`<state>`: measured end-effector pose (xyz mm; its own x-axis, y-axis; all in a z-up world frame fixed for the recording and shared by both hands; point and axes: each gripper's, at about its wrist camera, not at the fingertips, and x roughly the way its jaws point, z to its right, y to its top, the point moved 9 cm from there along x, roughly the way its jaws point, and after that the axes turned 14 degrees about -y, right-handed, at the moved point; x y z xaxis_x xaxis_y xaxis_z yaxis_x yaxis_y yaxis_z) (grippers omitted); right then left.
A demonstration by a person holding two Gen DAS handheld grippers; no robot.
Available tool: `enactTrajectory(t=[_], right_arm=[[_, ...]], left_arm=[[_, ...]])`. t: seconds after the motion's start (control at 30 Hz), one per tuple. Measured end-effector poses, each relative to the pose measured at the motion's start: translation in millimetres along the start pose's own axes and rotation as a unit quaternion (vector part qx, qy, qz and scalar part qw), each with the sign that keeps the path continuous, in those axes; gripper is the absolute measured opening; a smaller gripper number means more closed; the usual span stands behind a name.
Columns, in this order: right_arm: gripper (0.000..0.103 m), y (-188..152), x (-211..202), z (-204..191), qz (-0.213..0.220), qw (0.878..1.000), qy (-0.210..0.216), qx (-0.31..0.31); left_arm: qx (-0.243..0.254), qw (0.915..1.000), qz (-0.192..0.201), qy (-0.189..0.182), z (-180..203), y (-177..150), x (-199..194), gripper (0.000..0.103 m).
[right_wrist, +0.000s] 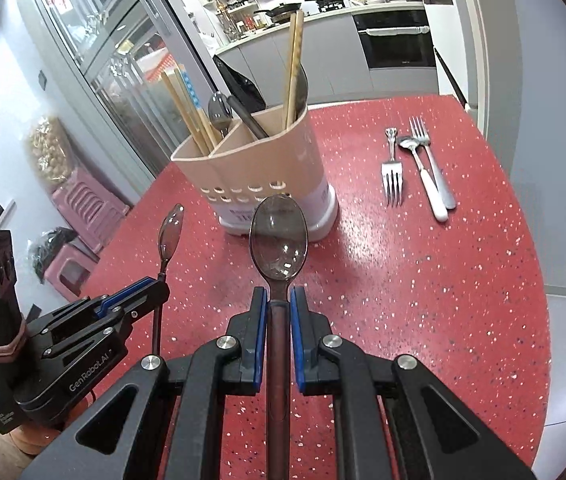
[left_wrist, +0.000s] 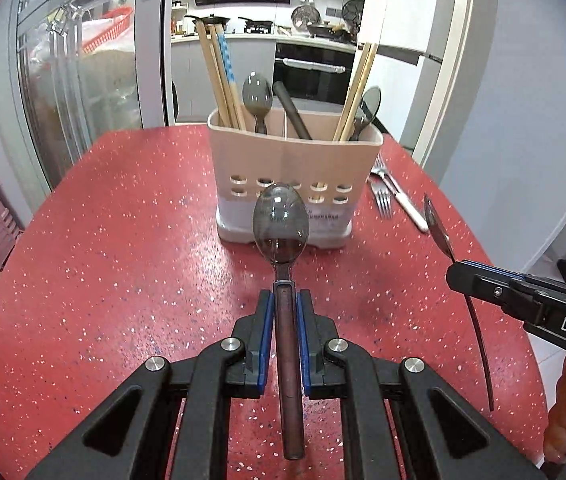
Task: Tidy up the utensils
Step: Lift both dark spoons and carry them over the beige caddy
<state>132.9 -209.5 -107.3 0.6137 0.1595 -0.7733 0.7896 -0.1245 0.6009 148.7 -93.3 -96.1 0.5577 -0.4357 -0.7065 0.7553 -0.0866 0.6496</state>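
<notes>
My left gripper [left_wrist: 285, 300] is shut on the handle of a dark translucent spoon [left_wrist: 280, 222], bowl pointing at the beige utensil holder [left_wrist: 291, 176]. My right gripper [right_wrist: 277, 300] is shut on a second dark translucent spoon [right_wrist: 279, 240], held above the red table. Each gripper shows in the other's view: the right gripper [left_wrist: 459, 272] at the right edge, the left gripper [right_wrist: 159, 284] at the lower left. The holder [right_wrist: 259, 168] has chopsticks [left_wrist: 219, 76], spoons and a dark handle standing in it. Two forks [right_wrist: 391, 178] and a white-handled spoon [right_wrist: 427, 178] lie on the table right of the holder.
The red speckled table [left_wrist: 123, 240] has a curved edge at right. A glass cabinet [left_wrist: 79, 92] stands left, with pink stools [right_wrist: 83, 204] below. A kitchen counter and oven [right_wrist: 395, 40] are behind the table.
</notes>
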Motion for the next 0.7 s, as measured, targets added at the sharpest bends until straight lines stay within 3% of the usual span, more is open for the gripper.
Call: enactTrajectory(t=[0.37, 0.7], right_arm=[[0.013, 33.0, -20.7, -5.2, 0.032, 0.999, 0.018, 0.006], [0.013, 109.2, -39.1, -20.7, 0.098, 0.994, 0.038, 0.016]], left_arm=[[-0.006, 0.9988, 0.049, 0.000, -8.3, 34.9, -22.1, 0.034], [-0.004, 0.9941, 0.108, 0.008, -28.7, 114.9, -37.6, 0.034]])
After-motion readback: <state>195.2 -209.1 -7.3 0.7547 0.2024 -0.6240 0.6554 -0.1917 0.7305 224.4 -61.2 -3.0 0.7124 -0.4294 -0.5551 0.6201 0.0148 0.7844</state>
